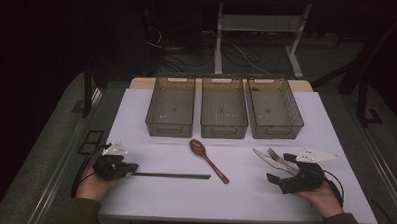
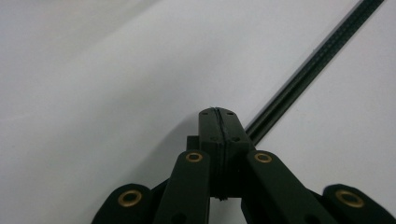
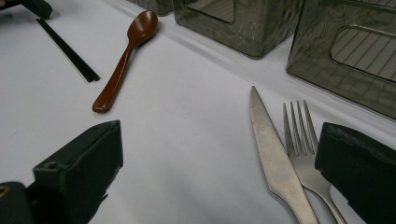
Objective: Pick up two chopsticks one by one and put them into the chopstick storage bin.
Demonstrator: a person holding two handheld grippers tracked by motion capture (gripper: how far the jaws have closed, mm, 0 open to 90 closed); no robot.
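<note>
The left gripper [image 1: 127, 168], fingers closed, rests at the black chopsticks' [image 1: 170, 175] left end near the bench's front edge. The right gripper [image 3: 210, 168], fingers spread, has the knife [image 3: 273, 158] and fork [image 3: 303, 154] between them, untouched.

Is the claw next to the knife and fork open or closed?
Open. The right gripper has its two black jaws far apart with bare table between them; the knife and fork lie by one jaw, not gripped.

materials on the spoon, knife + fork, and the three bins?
Spoon: looks like wood or lacquer, glossy reddish-brown; could be plastic.
Knife and fork: metal, likely stainless steel, silvery with a dull sheen and a serrated blade edge.
Bins: smoky translucent plastic; the ribbed floor shows through the walls.
</note>
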